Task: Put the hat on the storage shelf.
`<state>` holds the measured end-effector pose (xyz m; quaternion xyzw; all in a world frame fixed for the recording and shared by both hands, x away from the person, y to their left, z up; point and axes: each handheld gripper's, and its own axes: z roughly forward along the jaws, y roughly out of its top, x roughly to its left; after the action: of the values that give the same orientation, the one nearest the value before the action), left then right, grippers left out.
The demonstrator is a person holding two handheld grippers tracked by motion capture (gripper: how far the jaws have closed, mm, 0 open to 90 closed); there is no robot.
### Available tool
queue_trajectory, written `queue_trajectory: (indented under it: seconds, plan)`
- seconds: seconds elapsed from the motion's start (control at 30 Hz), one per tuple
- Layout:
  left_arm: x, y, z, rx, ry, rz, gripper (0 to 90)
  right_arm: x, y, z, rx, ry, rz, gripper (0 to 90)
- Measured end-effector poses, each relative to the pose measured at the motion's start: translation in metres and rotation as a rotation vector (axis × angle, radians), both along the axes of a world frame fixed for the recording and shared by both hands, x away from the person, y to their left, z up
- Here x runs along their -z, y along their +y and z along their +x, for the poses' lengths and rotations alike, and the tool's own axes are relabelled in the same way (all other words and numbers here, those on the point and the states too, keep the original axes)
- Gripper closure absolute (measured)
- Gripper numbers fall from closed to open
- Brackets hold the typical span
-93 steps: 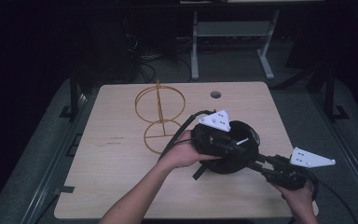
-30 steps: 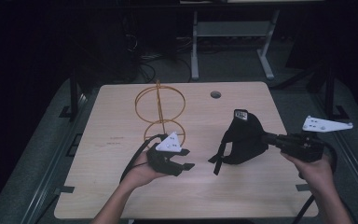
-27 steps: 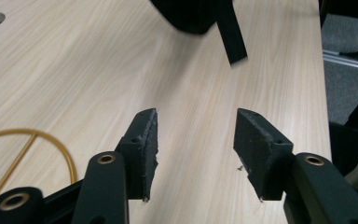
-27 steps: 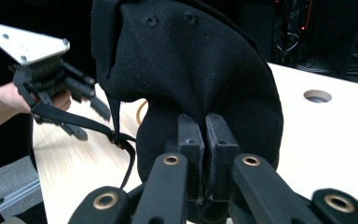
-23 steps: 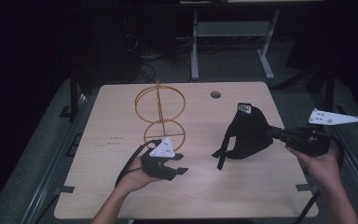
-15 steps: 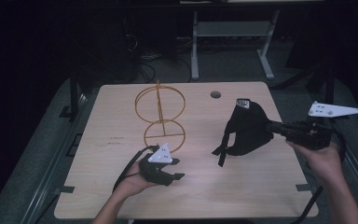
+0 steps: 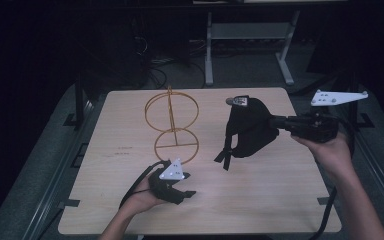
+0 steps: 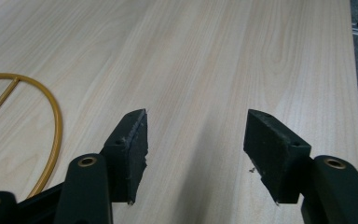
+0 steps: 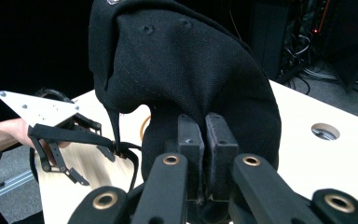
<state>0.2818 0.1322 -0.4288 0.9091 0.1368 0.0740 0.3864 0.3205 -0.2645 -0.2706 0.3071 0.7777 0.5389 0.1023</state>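
Light wood-grain tabletop (image 7: pixel 130 130) fills the working area, with a dark room and a metal-legged stand (image 7: pixel 247 45) behind it.

Nearest the person, the left gripper (image 7: pixel 189 186) sits low over the front-left part of the table, held in the left hand (image 7: pixel 147 196). Its jaws stand apart and have just been opening; the left gripper view shows bare wood between the two black pads (image 8: pixel 133 149) and nothing held.

Just beyond it stands a gold wire frame made of rings on an upright rod (image 7: pixel 172 125), with its flat base ring on the table (an arc of that ring appears at the left edge of the left gripper view (image 8: pixel 51 121)).

Farther right, the right gripper (image 7: pixel 275 122) is held level above the table by the right hand (image 7: pixel 332 150). Its jaws are pressed together on the fabric edge of a black cloth cap (image 7: pixel 250 127), as the right gripper view confirms (image 9: pixel 200 144). The cap (image 9: pixel 186 70) hangs clear of the tabletop, its crown bulging away from the gripper, and a black strap (image 7: pixel 226 150) dangles from it toward the wood.

A round hole (image 9: pixel 325 131) lies in the table's far part.
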Motion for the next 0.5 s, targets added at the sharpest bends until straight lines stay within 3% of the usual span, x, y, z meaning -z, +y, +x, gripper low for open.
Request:
queue_trajectory:
  seconds: [0.1,0.13,0.5]
  plan:
    - [0.001,0.000,0.000,0.009,-0.003,0.015,39.2,-0.006,0.007,0.004,-0.009,-0.004,-0.001,86.4]
    - [0.002,-0.001,-0.001,0.004,0.005,0.000,39.5,-0.008,0.009,0.005,-0.011,-0.005,-0.002,86.4]
    - [0.001,0.000,-0.004,0.004,0.005,0.004,39.6,-0.026,0.028,0.017,-0.038,-0.019,-0.005,86.4]
